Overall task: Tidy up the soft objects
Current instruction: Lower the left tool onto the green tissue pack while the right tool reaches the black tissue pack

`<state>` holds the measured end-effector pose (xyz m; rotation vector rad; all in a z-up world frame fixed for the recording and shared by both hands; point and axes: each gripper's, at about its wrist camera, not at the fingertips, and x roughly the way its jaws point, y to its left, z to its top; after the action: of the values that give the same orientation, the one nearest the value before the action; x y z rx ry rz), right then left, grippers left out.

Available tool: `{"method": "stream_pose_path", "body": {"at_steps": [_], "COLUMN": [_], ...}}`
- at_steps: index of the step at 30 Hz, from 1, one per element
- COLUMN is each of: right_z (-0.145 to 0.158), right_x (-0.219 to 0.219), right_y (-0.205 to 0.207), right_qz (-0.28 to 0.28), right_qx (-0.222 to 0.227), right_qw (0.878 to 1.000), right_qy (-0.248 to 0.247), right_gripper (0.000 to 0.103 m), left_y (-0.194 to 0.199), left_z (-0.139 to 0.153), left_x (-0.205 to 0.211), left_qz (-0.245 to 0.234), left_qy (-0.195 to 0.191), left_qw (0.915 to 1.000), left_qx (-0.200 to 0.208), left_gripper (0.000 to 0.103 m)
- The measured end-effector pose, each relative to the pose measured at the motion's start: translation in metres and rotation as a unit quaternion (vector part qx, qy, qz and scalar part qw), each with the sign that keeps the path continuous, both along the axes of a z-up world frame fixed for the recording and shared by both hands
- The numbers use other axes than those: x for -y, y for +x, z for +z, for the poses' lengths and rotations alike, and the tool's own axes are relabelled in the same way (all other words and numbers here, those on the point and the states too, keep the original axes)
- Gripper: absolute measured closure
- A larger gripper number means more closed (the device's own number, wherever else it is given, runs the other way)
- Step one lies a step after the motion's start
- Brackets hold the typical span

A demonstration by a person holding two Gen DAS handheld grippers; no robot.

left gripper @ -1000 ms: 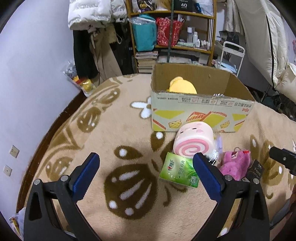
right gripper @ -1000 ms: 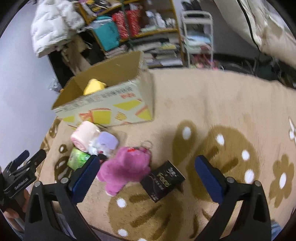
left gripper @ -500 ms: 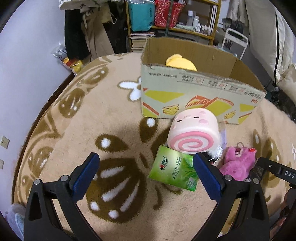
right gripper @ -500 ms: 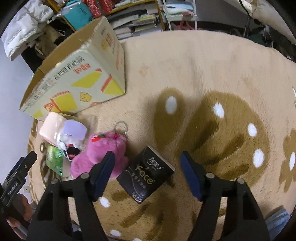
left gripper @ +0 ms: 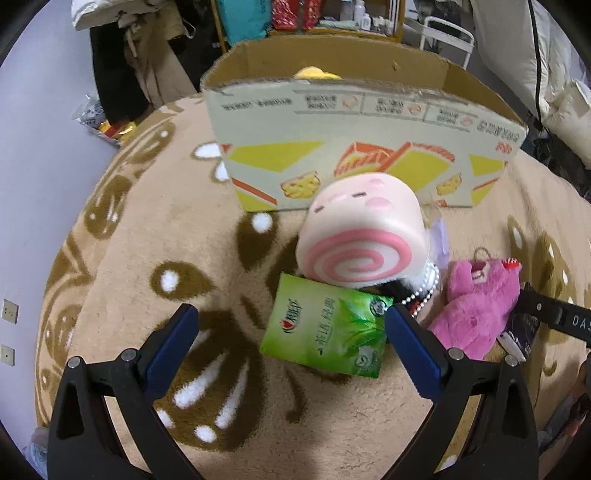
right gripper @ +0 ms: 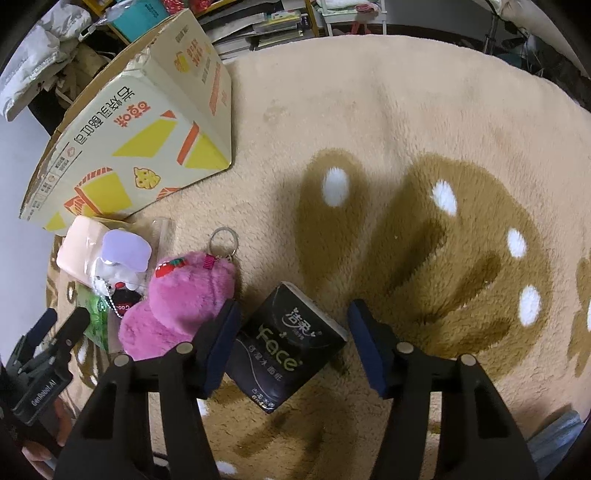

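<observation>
A cardboard box (left gripper: 347, 155) stands on the carpet with a yellow plush (left gripper: 316, 72) inside. In front of it lie a pink swirl-roll plush (left gripper: 360, 243), a green tissue pack (left gripper: 327, 332), a small beaded toy (right gripper: 118, 273) and a pink furry plush (left gripper: 476, 310). My left gripper (left gripper: 291, 332) is open, its jaws either side of the green pack, just above it. My right gripper (right gripper: 291, 328) is open around a black tissue pack (right gripper: 288, 350), its left finger touching the pink plush (right gripper: 181, 295). The box (right gripper: 133, 140) also shows in the right wrist view.
Beige carpet (right gripper: 406, 129) with brown patterns spreads to the right. Shelves with books and bags (left gripper: 295, 18), hanging coats (left gripper: 147, 66) and a white rack (left gripper: 447, 40) stand behind the box. The wall (left gripper: 33, 147) runs along the left.
Both grippers have moved forward and down. The left now straddles the green pack. The right has narrowed and closed in around the black tissue pack.
</observation>
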<state>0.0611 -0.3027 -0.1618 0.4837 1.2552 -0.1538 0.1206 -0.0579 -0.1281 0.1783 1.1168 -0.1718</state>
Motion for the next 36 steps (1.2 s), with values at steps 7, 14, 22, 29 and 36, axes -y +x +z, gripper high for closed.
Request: {"method": "stream_pose_path", "body": {"at_steps": [7,14,22,29,36], "right_z": [-0.003,-0.008,-0.007,-0.003,-0.002], "right_x": [0.001,-0.008,-0.024,-0.044,-0.049], "right_y": [0.003,0.007,0.008,0.016,0.017], "right_qz": [0.007,0.01,0.017,0.046,0.043], "right_qx": [-0.003,-0.008,-0.006,0.0,0.001], "right_qw": [1.0,1.0,0.999,0.995,0.996], "right_qy": [-0.005,-0.014,-0.036,-0.084,-0.076], "right_gripper": [0.04,0.039,0.041,0.042,0.042], "left_y": [0.004,0.007,0.014,0.009,0.009], "left_z": [-0.013,-0.02,-0.026,-0.027,-0.032], "left_x": [0.001,0.001,-0.008,0.002,0.005], "left_qz": [-0.009,-0.006,0.003,-0.009,-0.007], "left_qy": [0.01,-0.001,-0.018,-0.009,-0.007], "left_qw": [0.9996,0.9991,0.9985,0.9984,0.9976], "left_qx": [-0.025,-0.042,-0.051,-0.055,-0.069], "left_gripper": [0.003,0.003,0.004,0.004,0.014]}}
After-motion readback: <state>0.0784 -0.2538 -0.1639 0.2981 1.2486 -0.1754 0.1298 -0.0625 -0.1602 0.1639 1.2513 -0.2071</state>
